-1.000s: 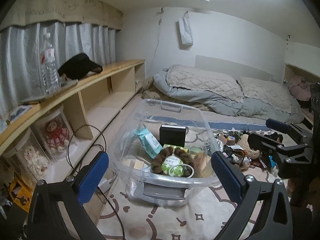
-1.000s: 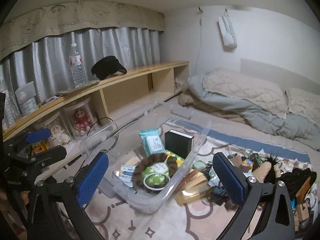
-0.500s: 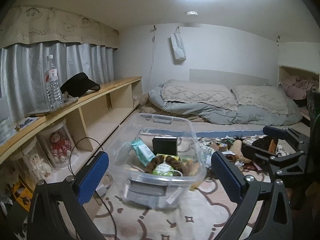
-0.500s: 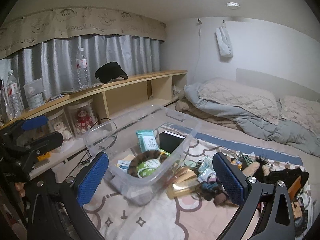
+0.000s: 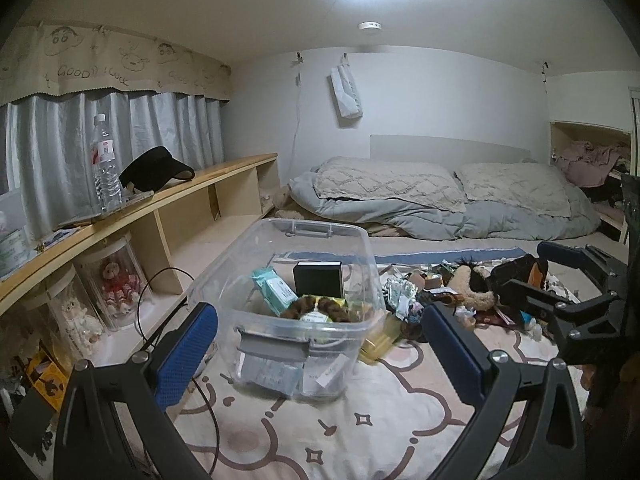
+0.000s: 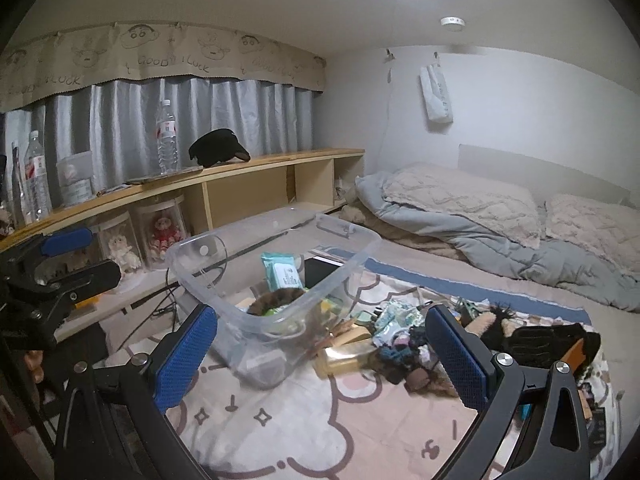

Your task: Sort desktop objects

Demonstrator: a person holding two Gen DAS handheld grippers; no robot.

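Now both grippers are pulling back from the clear bin, left gripper and right gripper spread and empty; the clutter pile beside the bin is awaiting sorting.

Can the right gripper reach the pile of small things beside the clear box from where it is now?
Probably yes. The right gripper is open and empty, and the pile lies uncovered on the blanket just ahead, right of the clear box; nothing stands between.
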